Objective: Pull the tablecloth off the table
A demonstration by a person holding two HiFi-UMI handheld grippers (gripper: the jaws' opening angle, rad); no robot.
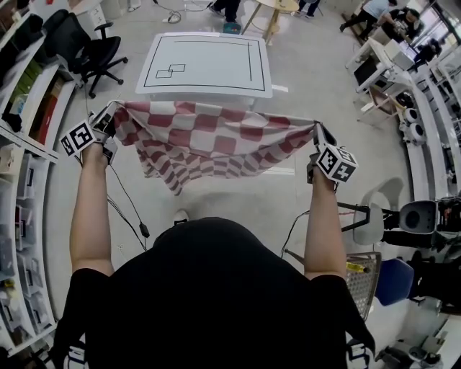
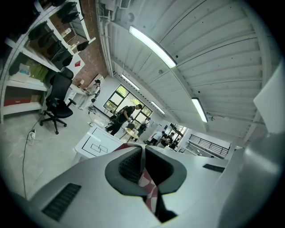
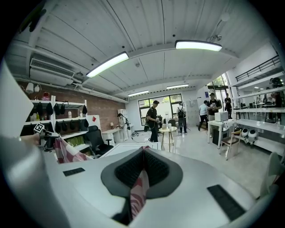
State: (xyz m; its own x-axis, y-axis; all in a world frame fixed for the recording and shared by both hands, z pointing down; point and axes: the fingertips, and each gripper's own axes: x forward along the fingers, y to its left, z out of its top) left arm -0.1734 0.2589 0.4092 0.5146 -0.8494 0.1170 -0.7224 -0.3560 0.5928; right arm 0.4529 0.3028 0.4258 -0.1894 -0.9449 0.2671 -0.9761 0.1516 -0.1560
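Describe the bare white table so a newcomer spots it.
On the grey floor, just beyond the held-up red-and-white checked cloth, stands a white rectangular table. Unlike the small round wooden table behind it, its top bears black line drawings.

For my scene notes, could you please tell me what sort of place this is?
Likely a shared lab or workshop: wall shelves, an office chair, and desks along the side.

Tablecloth [image 1: 209,140] between left claw [image 1: 108,128] and right claw [image 1: 317,138], table [image 1: 205,88] beyond
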